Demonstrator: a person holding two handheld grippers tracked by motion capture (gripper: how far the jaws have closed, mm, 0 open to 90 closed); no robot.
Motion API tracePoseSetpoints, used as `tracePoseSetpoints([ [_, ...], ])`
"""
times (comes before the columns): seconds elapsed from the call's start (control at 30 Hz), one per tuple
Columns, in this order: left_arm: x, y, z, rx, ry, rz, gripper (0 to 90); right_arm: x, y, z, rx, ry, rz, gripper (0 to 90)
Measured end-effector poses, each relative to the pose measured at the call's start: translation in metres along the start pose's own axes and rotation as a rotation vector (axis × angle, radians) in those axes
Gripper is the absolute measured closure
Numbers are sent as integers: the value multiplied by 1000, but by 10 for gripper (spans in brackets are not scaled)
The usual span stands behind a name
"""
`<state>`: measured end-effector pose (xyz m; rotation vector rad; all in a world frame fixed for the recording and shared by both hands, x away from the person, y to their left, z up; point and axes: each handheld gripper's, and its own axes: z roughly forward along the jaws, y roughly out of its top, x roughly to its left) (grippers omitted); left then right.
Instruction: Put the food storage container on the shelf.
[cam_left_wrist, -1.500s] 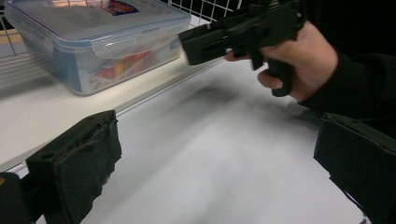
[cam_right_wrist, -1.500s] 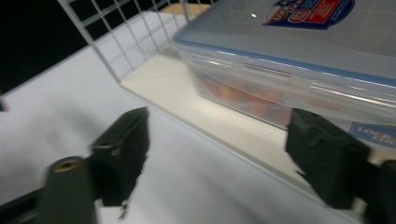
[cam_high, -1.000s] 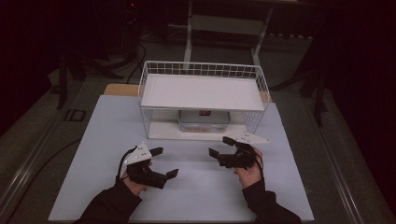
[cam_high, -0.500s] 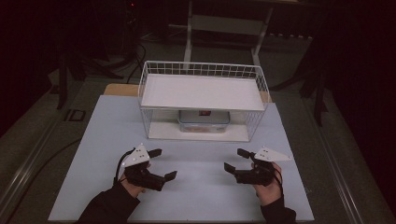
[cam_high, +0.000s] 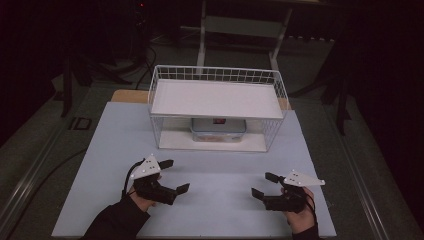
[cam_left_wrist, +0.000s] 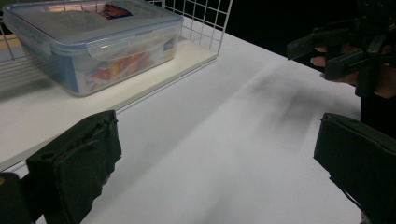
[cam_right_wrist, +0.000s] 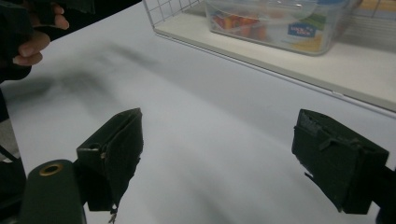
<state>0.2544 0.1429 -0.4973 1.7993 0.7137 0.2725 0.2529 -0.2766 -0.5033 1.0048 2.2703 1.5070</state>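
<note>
A clear lidded plastic food box (cam_high: 218, 129) with colourful contents sits on the bottom board of a white wire rack (cam_high: 165, 87), under its upper shelf. My left gripper (cam_high: 176, 175) rests open on the white tabletop, front left of the rack, with nothing between its jaws. My right gripper (cam_high: 263, 184) is open and empty at the front right. In the left gripper view the box (cam_left_wrist: 93, 44) lies ahead to the left of the open left gripper (cam_left_wrist: 217, 158). In the right gripper view the box (cam_right_wrist: 280, 21) lies ahead to the right of the open right gripper (cam_right_wrist: 224, 156).
The white tabletop (cam_high: 215, 170) stretches between the grippers and the rack. The rack's upper shelf (cam_high: 215, 98) is bare. Dark floor, cables and metal stands surround the table. The other hand and gripper (cam_left_wrist: 345, 46) appear at the upper right of the left gripper view.
My right gripper has drawn back from near the rack's front toward the table's front right edge, staying open. The left gripper has hardly moved.
</note>
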Motion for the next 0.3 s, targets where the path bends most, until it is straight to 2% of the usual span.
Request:
tracePoseSetpoints([
  [0.3,1,-2,1,0,-6,-2,6,-5,-4,-1,11,-15,10,163],
])
